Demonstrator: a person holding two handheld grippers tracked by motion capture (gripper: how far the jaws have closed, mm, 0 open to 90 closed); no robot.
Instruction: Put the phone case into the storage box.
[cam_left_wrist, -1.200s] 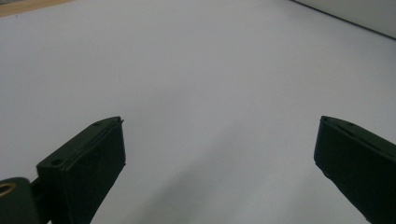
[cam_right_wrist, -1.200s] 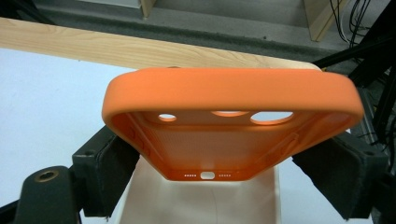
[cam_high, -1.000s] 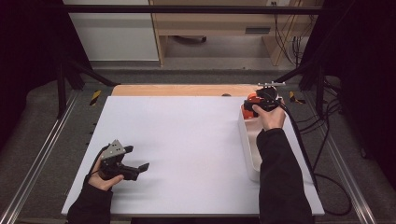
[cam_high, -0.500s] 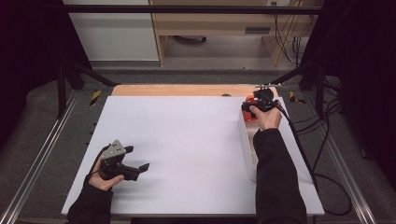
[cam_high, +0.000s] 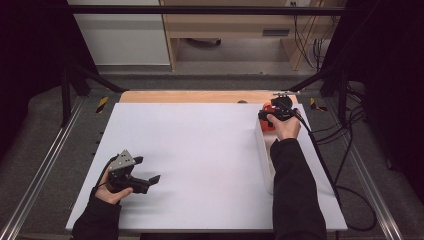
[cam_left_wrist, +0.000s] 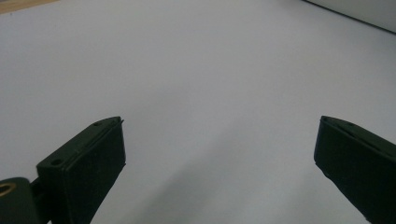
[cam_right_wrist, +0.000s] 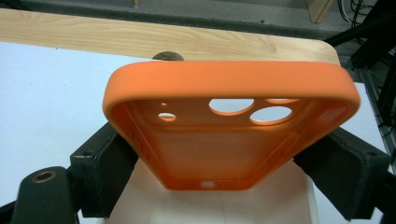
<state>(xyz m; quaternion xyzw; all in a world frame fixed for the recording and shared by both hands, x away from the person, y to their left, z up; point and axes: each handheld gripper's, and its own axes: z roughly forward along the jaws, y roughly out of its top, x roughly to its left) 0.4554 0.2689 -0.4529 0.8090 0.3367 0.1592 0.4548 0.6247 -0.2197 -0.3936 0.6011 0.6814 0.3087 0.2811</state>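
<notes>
An orange phone case (cam_right_wrist: 231, 77) with camera cutouts is clamped by its two long sides between the black jaws of my right gripper (cam_right_wrist: 231, 154), open side facing the camera. In the high view the right gripper (cam_high: 268, 118) holds the orange case (cam_high: 267, 124) above the far end of a long white tray (cam_high: 264, 155) at the table's right. My left gripper (cam_high: 149, 169) rests low at the near left of the white table (cam_high: 200, 150). Its jaws stand wide apart in the left gripper view (cam_left_wrist: 219, 158), with nothing between them.
A wooden strip (cam_high: 200, 96) runs along the table's far edge, with a small dark spot (cam_right_wrist: 167, 55) on it. Cables (cam_high: 345, 165) trail down the right side. Metal rails (cam_high: 45, 165) flank the table.
My right gripper has moved a little farther from me toward the table's far edge, carrying the orange case. The left gripper has stayed put.
</notes>
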